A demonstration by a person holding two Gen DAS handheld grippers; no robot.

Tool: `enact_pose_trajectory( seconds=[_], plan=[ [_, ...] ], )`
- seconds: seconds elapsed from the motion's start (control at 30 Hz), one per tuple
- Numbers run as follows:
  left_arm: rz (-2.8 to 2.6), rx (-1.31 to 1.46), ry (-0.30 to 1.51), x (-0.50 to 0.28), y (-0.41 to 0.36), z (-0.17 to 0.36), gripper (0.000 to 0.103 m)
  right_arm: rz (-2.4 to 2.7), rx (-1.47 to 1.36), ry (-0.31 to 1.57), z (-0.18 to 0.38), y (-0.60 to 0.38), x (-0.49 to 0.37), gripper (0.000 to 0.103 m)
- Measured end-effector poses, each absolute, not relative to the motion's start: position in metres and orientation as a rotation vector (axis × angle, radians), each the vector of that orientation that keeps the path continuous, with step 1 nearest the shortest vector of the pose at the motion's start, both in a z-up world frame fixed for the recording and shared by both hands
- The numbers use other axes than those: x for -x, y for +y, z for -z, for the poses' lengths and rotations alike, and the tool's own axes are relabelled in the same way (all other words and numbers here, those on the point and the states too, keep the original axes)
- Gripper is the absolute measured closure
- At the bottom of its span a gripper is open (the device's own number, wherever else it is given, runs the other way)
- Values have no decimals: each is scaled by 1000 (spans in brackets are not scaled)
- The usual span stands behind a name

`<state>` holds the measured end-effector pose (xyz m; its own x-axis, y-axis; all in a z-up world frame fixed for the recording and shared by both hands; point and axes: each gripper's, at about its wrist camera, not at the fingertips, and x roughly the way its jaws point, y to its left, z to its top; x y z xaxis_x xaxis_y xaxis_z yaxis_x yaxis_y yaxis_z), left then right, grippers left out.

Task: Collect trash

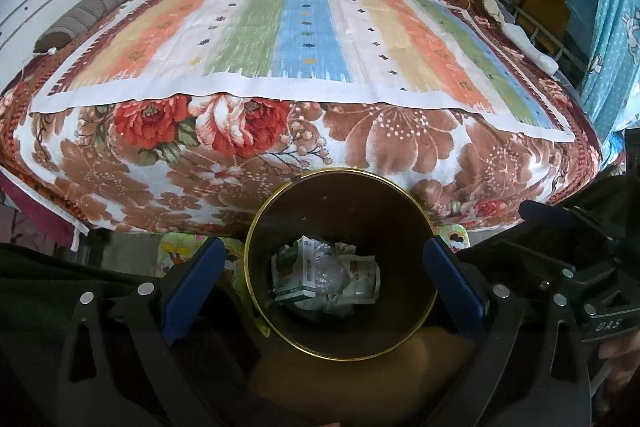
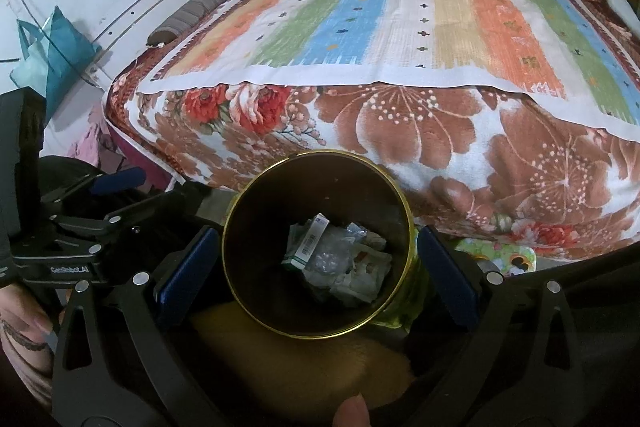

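Note:
A round dark bin with a gold rim (image 1: 256, 227) stands on the floor in front of the bed; it also shows in the right wrist view (image 2: 230, 227). Trash (image 1: 326, 279) lies at its bottom: a green and white box, crumpled wrappers and clear plastic, seen too in the right wrist view (image 2: 340, 263). My left gripper (image 1: 324, 281) is open and empty, its blue fingers on either side of the bin from above. My right gripper (image 2: 316, 267) is open and empty, also spread above the bin. Each gripper shows at the edge of the other's view.
A bed with a floral blanket (image 1: 380, 155) and a striped mat (image 1: 296, 27) fills the space behind the bin. A rolled brown cushion (image 1: 84, 15) lies at its far left. A teal bag (image 2: 56, 55) hangs left. A colourful floor mat (image 2: 500, 255) lies beside the bin.

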<state>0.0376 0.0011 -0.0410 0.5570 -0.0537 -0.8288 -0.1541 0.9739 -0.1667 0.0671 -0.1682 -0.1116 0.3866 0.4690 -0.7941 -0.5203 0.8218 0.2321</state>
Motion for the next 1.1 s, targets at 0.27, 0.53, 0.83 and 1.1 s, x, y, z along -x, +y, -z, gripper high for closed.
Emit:
enact_pose_trajectory(
  seconds=[0.27,0.53,0.83,1.1],
  plan=[
    [-59,227,983,-38,1,42,6,-633,59,993,112,-167,-68,9],
    [-58,230,985,-39,1,42,6,-638,56,992,111,-167,-68,9],
    [-53,233,987,-39,0,44,6,-645,49,995,112,-167,-68,9],
    [-53,232,987,-39,-1,43,6,-640,38,1000,112,-168,-69,9]
  ],
)
